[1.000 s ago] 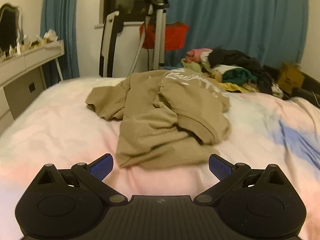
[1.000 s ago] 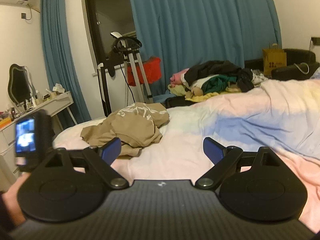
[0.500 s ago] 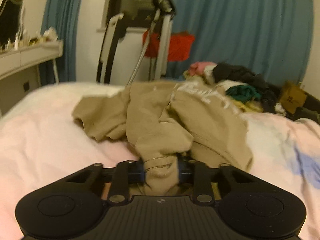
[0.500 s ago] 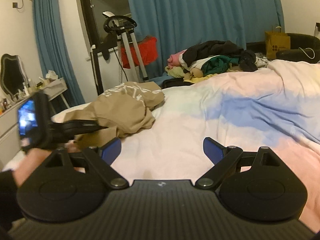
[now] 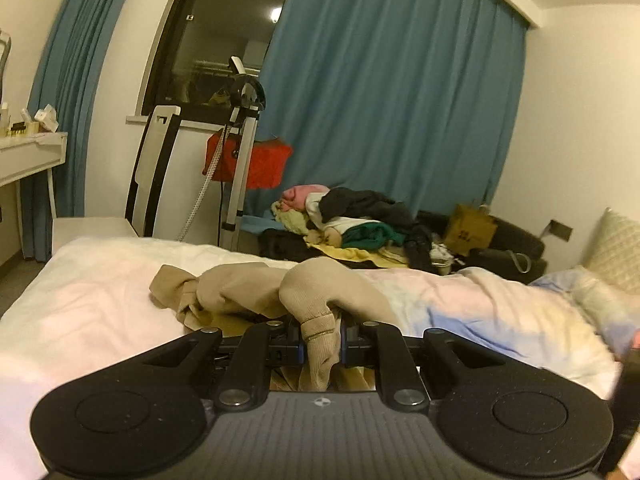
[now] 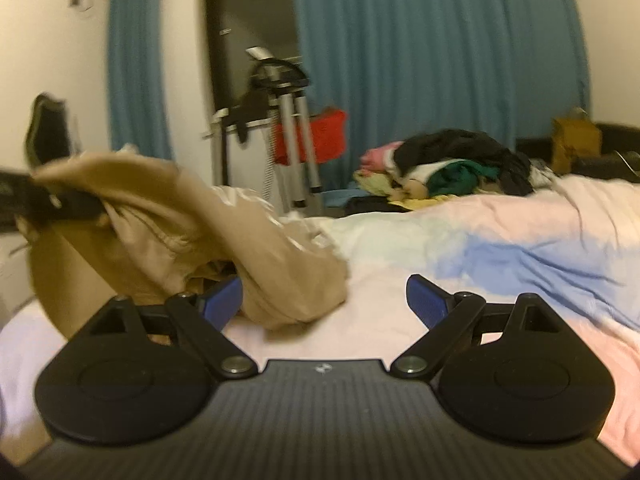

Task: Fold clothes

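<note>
tan garment [image 5: 240, 288] on pastel bed [image 5: 480, 304].

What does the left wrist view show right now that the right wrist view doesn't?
Only the left wrist view shows the left gripper from close up, shut on a ribbed cuff of the tan garment, plus a pillow at the bed's far right and a white desk.

Only the right wrist view shows the right gripper open and holding nothing, and the garment lifted off the bed by the left gripper.

Both show the bed, the clothes pile, the blue curtains and the red bag.
</note>
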